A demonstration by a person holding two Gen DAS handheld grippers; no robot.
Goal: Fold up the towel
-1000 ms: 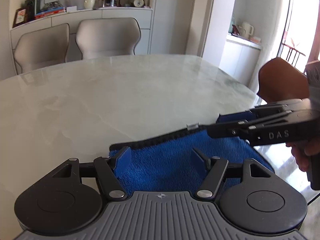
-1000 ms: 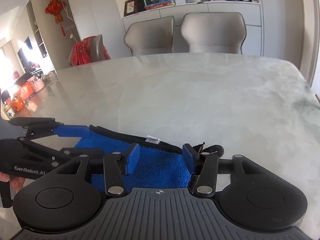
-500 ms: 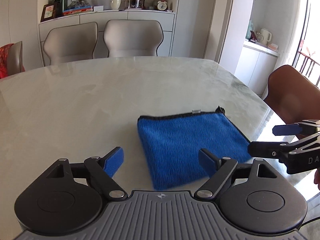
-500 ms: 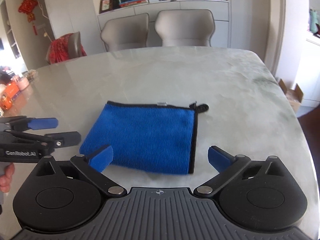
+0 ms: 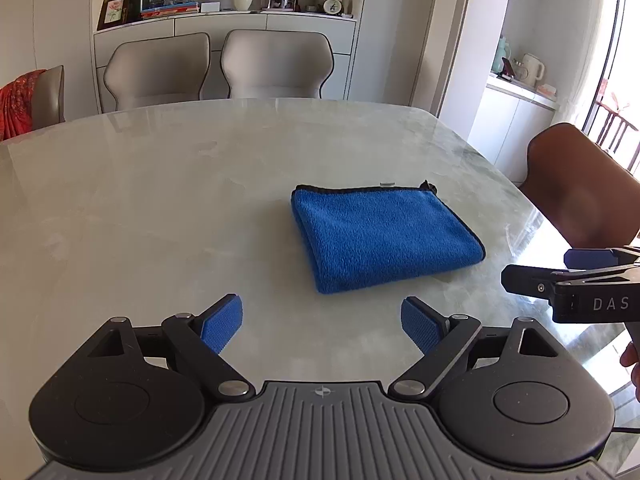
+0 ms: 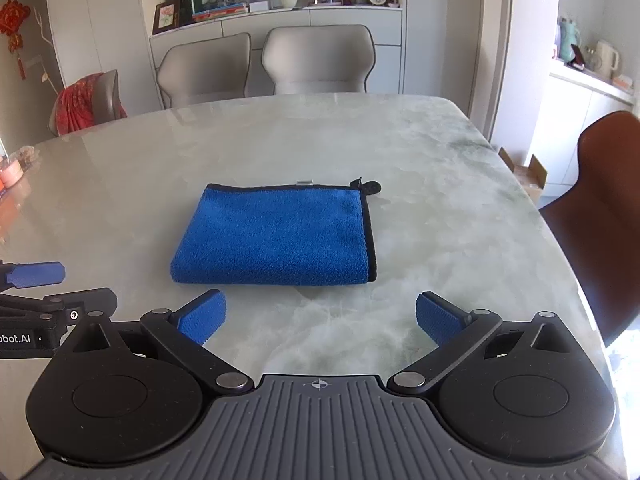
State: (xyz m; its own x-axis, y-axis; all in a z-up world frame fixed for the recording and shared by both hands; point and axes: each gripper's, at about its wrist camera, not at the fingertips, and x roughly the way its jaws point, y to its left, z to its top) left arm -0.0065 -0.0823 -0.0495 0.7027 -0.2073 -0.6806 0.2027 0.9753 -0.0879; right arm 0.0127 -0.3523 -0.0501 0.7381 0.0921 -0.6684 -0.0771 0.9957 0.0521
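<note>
A blue towel [image 5: 380, 236] with black edging lies folded into a small rectangle on the marble table [image 5: 160, 200]; the right wrist view shows the towel [image 6: 280, 236] straight ahead. My left gripper [image 5: 322, 324] is open, held back from the towel's near left side, with nothing between its fingers. My right gripper [image 6: 320, 320] is also open and empty, just short of the towel's near edge. The right gripper [image 5: 568, 276] shows at the right of the left wrist view, and the left gripper [image 6: 36, 288] at the left edge of the right wrist view.
Two grey chairs [image 5: 216, 68] stand at the table's far side before a white sideboard [image 6: 280, 20] with ornaments. A brown chair [image 6: 600, 208] is at the table's right edge, a red-draped chair [image 6: 88, 100] at the far left. A hand [image 5: 632, 360] holds the right gripper.
Both grippers have let go of the towel, opened wide, and drawn back and up from it. The towel now lies folded flat and alone on the table.
</note>
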